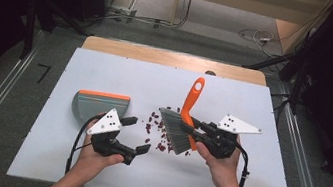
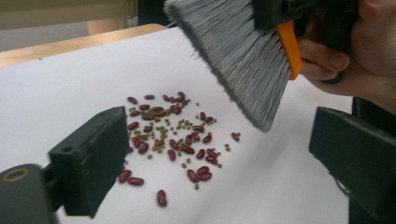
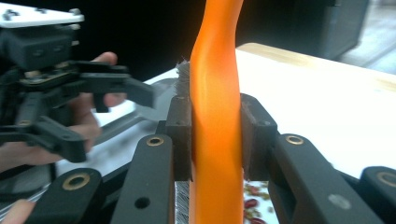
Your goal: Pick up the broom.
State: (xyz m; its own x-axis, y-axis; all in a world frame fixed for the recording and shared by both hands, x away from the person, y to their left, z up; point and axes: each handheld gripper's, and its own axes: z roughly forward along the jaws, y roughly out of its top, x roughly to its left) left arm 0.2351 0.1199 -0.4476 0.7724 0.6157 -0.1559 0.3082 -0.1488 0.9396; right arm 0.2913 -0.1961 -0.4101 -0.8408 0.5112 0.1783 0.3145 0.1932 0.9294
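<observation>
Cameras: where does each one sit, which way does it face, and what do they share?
High view: above the person's side, looking forward and down at the table; both forearms, the left hand-held gripper and right hand-held gripper show.
Left gripper view: rides the open left hand-held gripper, facing the beans and brush; the right hand shows.
Right gripper view: rides the right hand-held gripper, looking along the clamped brush; the left hand shows.
Shared: all three show brush and beans.

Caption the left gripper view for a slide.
Open left gripper faces scattered red and green beans on the white table as the brush hangs above them.
</observation>
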